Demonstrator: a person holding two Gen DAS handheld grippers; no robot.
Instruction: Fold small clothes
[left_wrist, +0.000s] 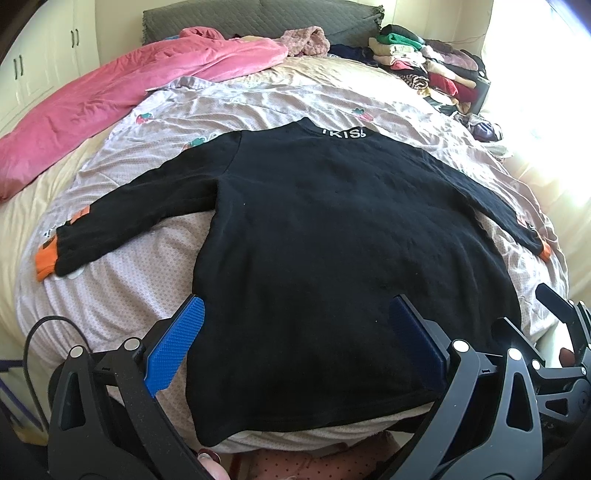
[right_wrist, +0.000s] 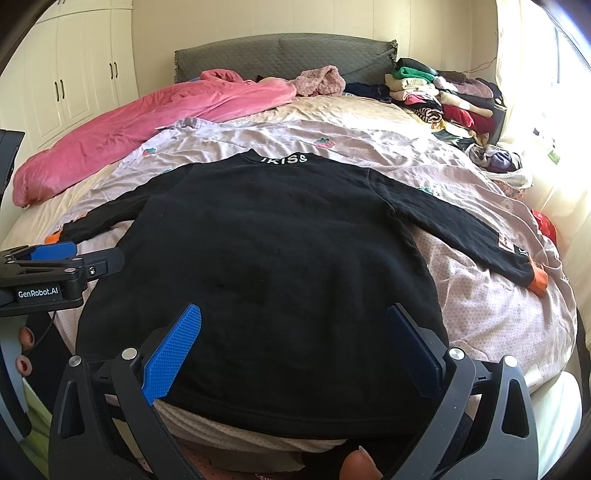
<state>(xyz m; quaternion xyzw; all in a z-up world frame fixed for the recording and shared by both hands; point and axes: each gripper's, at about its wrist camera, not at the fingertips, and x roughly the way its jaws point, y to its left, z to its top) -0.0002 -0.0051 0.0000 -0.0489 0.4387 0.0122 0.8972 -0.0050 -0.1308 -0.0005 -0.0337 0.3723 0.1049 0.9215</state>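
In the left wrist view, a black sweater (left_wrist: 332, 240) lay spread flat across the centre of the frame on a pale patterned quilt (left_wrist: 122, 280), sleeves out to both sides, orange cuffs at the ends. The left gripper (left_wrist: 299, 332) sat at the bottom with its blue fingers (left_wrist: 173, 347) spread wide over the hem, holding nothing. A pink blanket (left_wrist: 122, 92) filled the upper left, a pile of folded clothes (left_wrist: 424, 62) the upper right. In the right wrist view, the right gripper (right_wrist: 295, 339) was likewise spread apart over the sweater's lower edge, with the left gripper at the left edge.
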